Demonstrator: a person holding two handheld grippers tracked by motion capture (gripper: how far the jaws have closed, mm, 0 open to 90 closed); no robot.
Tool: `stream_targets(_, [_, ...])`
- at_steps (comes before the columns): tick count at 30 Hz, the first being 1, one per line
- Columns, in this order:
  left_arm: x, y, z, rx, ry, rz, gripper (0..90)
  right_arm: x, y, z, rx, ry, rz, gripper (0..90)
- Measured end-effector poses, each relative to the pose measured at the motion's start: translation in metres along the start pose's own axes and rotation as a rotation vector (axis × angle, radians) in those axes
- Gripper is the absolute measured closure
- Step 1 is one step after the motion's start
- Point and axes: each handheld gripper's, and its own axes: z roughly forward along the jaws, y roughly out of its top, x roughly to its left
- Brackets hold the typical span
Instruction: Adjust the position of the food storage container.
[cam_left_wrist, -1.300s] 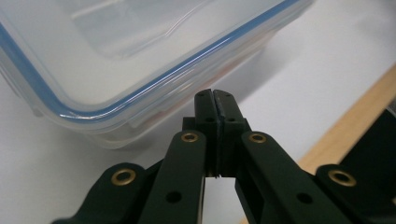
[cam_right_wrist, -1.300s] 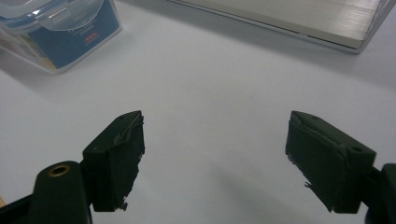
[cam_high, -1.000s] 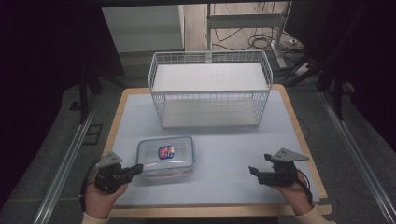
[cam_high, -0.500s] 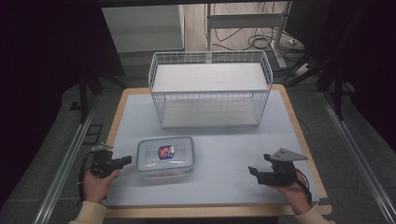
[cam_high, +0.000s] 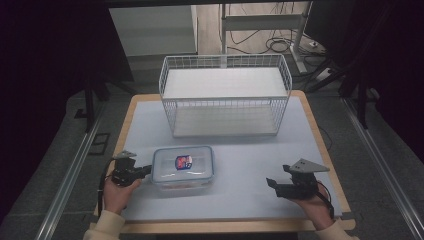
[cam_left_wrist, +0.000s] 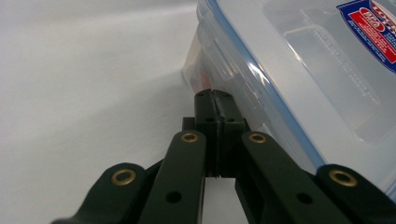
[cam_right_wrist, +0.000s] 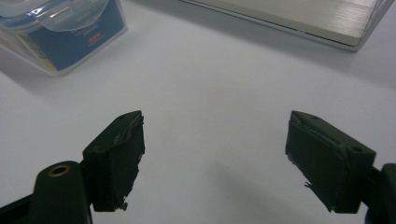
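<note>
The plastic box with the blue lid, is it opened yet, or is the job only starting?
Only starting, it seems. Done: nothing obvious; the plastic box sits lidded on the table mat, and the wire basket holds nothing. In hand: the left gripper, jaws shut, presses against the box's left side, maybe at a latch. Left: the right gripper waits open, apart from everything.
</note>
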Motion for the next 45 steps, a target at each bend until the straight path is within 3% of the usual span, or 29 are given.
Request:
stream_targets(7, [-0.018, 0.009, 0.016, 0.011, -0.028, 0.034, 90.0, 0.0, 0.0, 0.0, 0.0, -0.002, 0.002, 19.3])
stream_targets(16, [-0.056, 0.024, 0.044, 0.037, -0.088, 0.093, 90.0, 0.0, 0.0, 0.0, 0.005, -0.002, 0.001, 19.3])
stream_targets(27, [-0.084, 0.034, 0.066, 0.041, -0.125, 0.111, 90.0, 0.0, -0.001, 0.0, 0.005, 0.001, 0.002, 19.3])
stream_targets(31, [-0.082, 0.034, 0.063, 0.036, -0.129, 0.11, 90.0, 0.0, 0.0, -0.001, -0.002, 0.001, 0.003, 19.3])
stream_targets(41, [-0.066, 0.024, 0.023, -0.047, -0.118, 0.082, 88.6, -0.005, 0.0, -0.001, -0.025, -0.004, 0.009, 19.3])
stream_targets(45, [-0.064, 0.023, 0.017, -0.065, -0.117, 0.074, 86.4, -0.005, 0.0, 0.0, -0.022, -0.006, 0.006, 19.2])
